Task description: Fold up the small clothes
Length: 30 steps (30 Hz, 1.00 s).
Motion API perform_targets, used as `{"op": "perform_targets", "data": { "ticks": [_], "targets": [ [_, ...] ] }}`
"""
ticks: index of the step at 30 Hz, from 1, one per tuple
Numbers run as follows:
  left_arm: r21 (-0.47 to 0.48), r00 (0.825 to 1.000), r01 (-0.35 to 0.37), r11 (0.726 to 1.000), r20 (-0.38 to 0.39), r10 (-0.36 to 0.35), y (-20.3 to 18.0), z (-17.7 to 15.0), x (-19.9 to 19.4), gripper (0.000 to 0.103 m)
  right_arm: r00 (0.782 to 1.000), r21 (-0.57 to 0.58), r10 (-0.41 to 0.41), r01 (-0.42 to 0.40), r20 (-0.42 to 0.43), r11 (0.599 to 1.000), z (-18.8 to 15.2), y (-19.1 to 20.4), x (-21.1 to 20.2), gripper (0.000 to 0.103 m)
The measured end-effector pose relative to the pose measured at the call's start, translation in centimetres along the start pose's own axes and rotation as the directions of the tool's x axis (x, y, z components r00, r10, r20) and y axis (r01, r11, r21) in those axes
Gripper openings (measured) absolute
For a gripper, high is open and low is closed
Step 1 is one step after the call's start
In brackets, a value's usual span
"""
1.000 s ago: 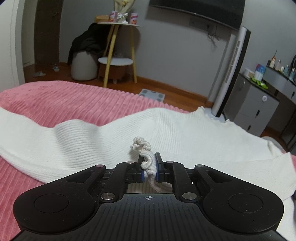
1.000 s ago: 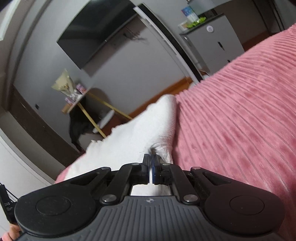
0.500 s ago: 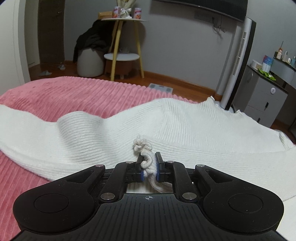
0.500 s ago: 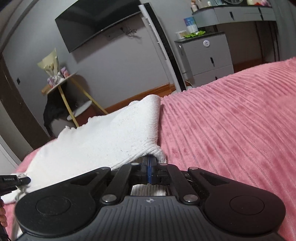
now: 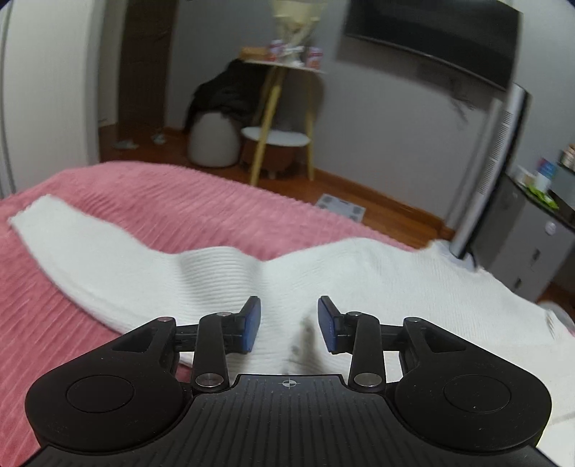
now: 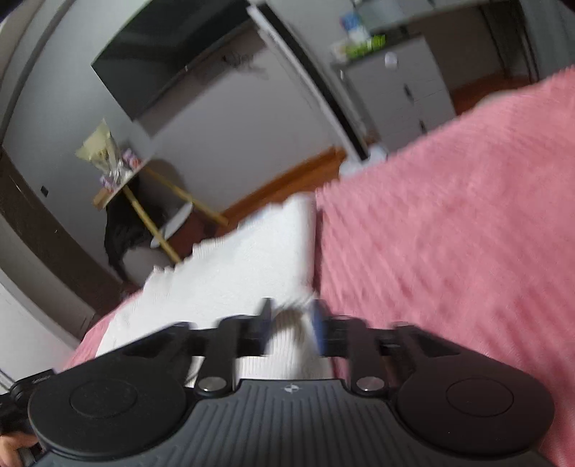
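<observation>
- Nearest to us, our left gripper has its blue pads apart and its jaws are opening; the white knit garment lies beneath the gap, and neither pad presses on it.
- Our right gripper is likewise parted and opening, blurred in its own view, with the garment's near edge showing between the fingers but not pinched.
- We judge the garment to be light, soft and limp: it sags into shallow ridges and follows the bed under it, so it will drape and slide rather than hold a crease by itself.
- We would take hold at an edge or corner, pinching through the ribbed hem, since the knit looks thick enough to give the pads purchase; a grip in the middle would only bunch it.
- The garment is off-white with fine horizontal ribbing, and a long sleeve-like part runs away to the left.
- It rests spread on the pink ribbed blanket that covers the bed, its right edge straight against the pink in the right wrist view.
- Beyond the bed we see a wooden floor, a yellow-legged side table and a dark screen on the grey wall.
</observation>
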<state>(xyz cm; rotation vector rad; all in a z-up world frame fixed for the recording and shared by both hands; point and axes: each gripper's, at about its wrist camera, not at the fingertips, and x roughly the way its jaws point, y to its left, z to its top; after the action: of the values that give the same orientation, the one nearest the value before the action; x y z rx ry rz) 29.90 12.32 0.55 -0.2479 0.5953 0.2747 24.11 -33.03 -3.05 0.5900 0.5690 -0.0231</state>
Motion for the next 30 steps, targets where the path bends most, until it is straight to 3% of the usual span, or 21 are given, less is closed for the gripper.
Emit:
{"op": "perform_targets", "data": {
  "ticks": [3, 5, 7, 9, 10, 13, 15, 18, 19, 20, 24, 28, 30],
  "targets": [
    [0.072, 0.998, 0.059, 0.996, -0.022, -0.058, -2.6, -0.7, 0.1, 0.044, 0.994, -0.143, -0.027, 0.041, 0.102, 0.989, -0.9, 1.8, -0.7, 0.036],
    [0.115, 0.993, 0.119, 0.986, -0.035, -0.115, -5.0, -1.3, 0.2, 0.043, 0.995, -0.209, -0.003, 0.024, 0.103, 0.978, -1.9, 2.7, 0.1, 0.035],
    [0.183, 0.984, 0.176, 0.967, -0.053, -0.169, -7.7, -1.8, 0.4, 0.044, 0.995, -0.293, -0.029, 0.056, 0.095, 0.954, -3.1, 3.6, 1.0, 0.023],
    [0.259, 0.974, 0.224, 0.940, -0.075, -0.212, -10.2, -2.4, 1.0, 0.050, 0.994, -0.368, -0.044, 0.078, 0.102, 0.927, -3.8, 4.1, 1.4, 0.021],
    [0.299, 0.974, 0.227, 0.927, -0.095, -0.207, -11.0, -2.7, 1.9, 0.059, 0.994, -0.371, -0.054, 0.085, 0.092, 0.925, -3.8, 4.3, 1.7, 0.021],
    [0.322, 0.976, 0.201, 0.925, -0.147, -0.161, -11.9, -2.8, 4.5, 0.060, 0.995, -0.365, -0.078, 0.098, 0.070, 0.926, -3.6, 4.1, 2.0, 0.019],
    [0.290, 0.974, 0.214, 0.933, -0.130, -0.184, -11.7, -2.3, 5.0, 0.063, 0.995, -0.361, -0.073, 0.094, 0.070, 0.928, -3.5, 4.2, 1.9, 0.019],
    [0.294, 0.971, 0.231, 0.927, -0.127, -0.201, -12.1, -2.0, 5.8, 0.045, 0.995, -0.360, -0.060, 0.086, 0.082, 0.929, -3.8, 4.3, 1.8, 0.019],
    [0.309, 0.976, 0.210, 0.927, -0.128, -0.178, -12.2, -2.2, 6.3, 0.029, 0.995, -0.358, -0.047, 0.076, 0.087, 0.931, -3.8, 4.2, 1.8, 0.019],
    [0.317, 0.981, 0.185, 0.930, -0.120, -0.154, -12.2, -2.5, 6.7, 0.022, 0.995, -0.359, -0.035, 0.067, 0.094, 0.931, -3.8, 4.1, 1.7, 0.019],
    [0.302, 0.987, 0.155, 0.941, -0.094, -0.132, -11.8, -2.9, 7.7, 0.014, 0.995, -0.362, -0.022, 0.055, 0.094, 0.930, -3.9, 4.1, 1.9, 0.019],
    [0.376, 0.996, 0.087, 0.923, -0.059, -0.070, -12.3, -2.8, 7.4, 0.015, 0.997, -0.359, -0.066, 0.077, 0.042, 0.930, -3.7, 4.1, 2.6, 0.017],
    [0.350, 0.997, 0.068, 0.934, -0.061, -0.049, -11.4, -2.3, 6.9, 0.016, 0.997, -0.358, -0.073, 0.082, 0.040, 0.930, -3.7, 4.1, 2.5, 0.017]
  ]
}}
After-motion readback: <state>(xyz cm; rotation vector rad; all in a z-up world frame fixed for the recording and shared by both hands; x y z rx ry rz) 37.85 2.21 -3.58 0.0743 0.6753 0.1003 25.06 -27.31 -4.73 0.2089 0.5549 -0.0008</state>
